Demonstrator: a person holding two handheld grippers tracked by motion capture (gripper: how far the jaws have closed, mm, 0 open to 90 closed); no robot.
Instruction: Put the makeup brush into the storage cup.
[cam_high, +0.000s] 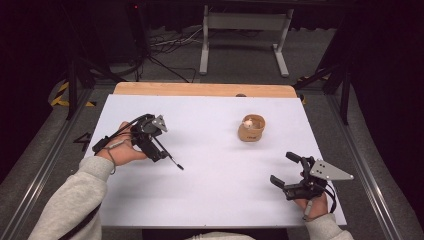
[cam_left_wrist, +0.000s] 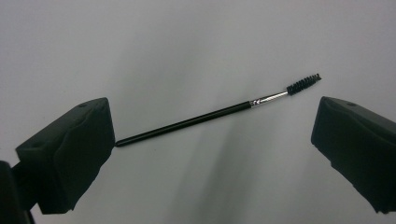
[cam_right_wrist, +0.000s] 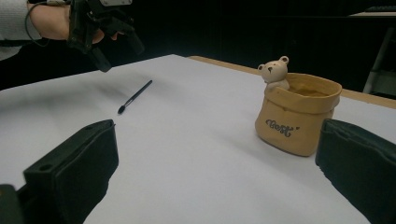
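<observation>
A: Starting on the left, why do we have the left gripper poised over the small black brush like that?

B: We judge it is set for a pick. In the left gripper view the fingers stand wide apart, released, with the brush lying flat on the white bench between them. Its thin handle end sits just beside the left-hand finger, and the bristle tip points toward the other one. Nothing is grasped yet.

A: So the brush is loose on the bench?

B: Yes, flat on the left half, just beside that gripper, well apart from everything else.

A: Moving across, what else do we have?

B: Right of the middle stands a tan pot shaped like a sack, upright, mouth open, with a little bear figure perched at its rim. We take it for the likely place for the brush, since it stands open and nothing else is around.

A: And at the far right?

B: The right gripper rests low near the front edge, its fingers spread and empty, facing the pot.

A: Anything in our way?

B: Hardly. The bench between brush and pot is bare. The bear narrows the mouth on one side, so we would steer clear of it.
</observation>
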